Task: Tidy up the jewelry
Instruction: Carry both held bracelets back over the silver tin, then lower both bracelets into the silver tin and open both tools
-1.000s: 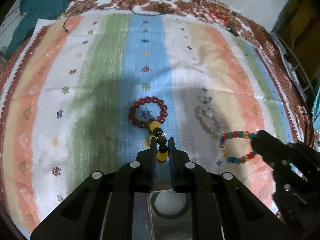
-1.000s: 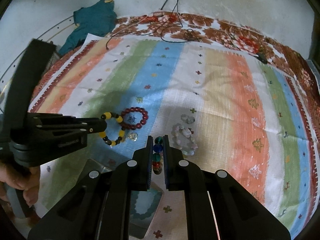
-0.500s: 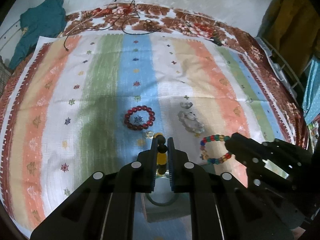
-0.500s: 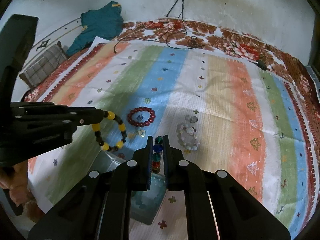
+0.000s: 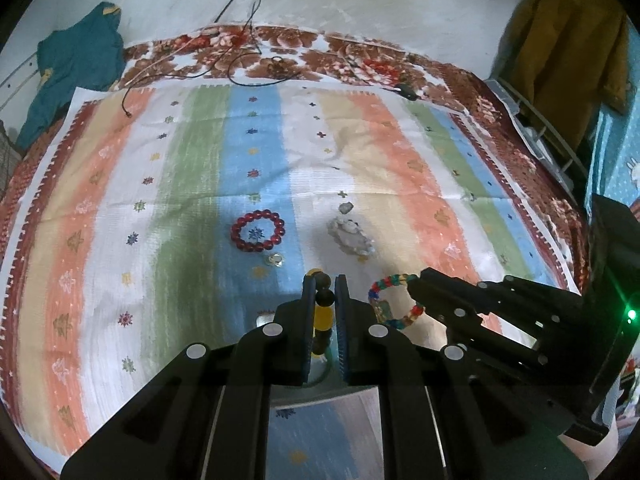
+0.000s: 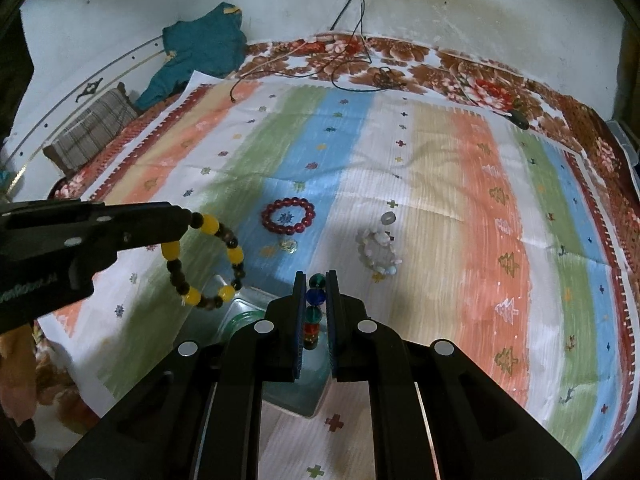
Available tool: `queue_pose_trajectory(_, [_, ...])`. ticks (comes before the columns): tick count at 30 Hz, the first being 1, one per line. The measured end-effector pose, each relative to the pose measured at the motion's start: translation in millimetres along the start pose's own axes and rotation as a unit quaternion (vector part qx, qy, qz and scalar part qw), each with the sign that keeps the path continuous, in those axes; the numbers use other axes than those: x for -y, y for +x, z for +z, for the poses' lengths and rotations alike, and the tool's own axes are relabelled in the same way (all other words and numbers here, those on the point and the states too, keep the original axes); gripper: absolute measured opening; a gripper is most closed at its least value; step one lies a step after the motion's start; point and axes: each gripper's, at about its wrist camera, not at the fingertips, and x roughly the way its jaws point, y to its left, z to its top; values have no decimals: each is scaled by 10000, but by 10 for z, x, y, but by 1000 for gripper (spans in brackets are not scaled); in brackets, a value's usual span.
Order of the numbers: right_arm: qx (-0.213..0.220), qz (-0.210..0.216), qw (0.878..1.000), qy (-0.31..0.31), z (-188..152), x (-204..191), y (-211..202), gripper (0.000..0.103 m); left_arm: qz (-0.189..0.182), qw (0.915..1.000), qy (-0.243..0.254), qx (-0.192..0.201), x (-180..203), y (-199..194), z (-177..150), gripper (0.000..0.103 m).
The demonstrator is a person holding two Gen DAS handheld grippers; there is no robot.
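Observation:
My left gripper (image 5: 324,286) is shut on a yellow-and-black bead bracelet (image 5: 322,312), which hangs from it in the right wrist view (image 6: 208,264). My right gripper (image 6: 316,282) is shut on a multicoloured bead bracelet (image 6: 315,312), seen as a loop in the left wrist view (image 5: 394,300). Both are held above a clear tray (image 6: 240,300) with a green bangle (image 6: 240,320) in it. On the striped cloth lie a red bead bracelet (image 5: 258,230), a pale stone bracelet (image 5: 352,240), a small ring (image 5: 346,208) and a small charm (image 5: 275,259).
The striped cloth (image 5: 400,152) lies on a floral bedspread (image 5: 320,48) against a white wall. Cables (image 5: 240,60) trail at the far edge. A teal garment (image 5: 72,60) lies far left, a checked cushion (image 6: 92,132) beside it. A mustard cloth (image 5: 560,52) hangs at right.
Both grippers have lifted and pulled back toward me with their bracelets. The clear tray has come into view under them. The jewelry left on the cloth has not moved.

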Motion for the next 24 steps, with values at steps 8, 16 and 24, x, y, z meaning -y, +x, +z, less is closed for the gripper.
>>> queue_pose_trajectory(8, [-20, 28, 10000, -40, -133, -65, -81, 10, 55, 9999, 72, 81, 70, -126, -176, 9])
queue_pose_trajectory(16, [-16, 131, 9999, 16, -211, -103, -130, 11, 44, 10000, 4, 45, 59, -175, -281, 9])
queue_pose_trajectory(24, [-125, -218, 9995, 190, -227, 58, -55, 33, 522, 9982, -301, 4, -133, -115, -253, 21])
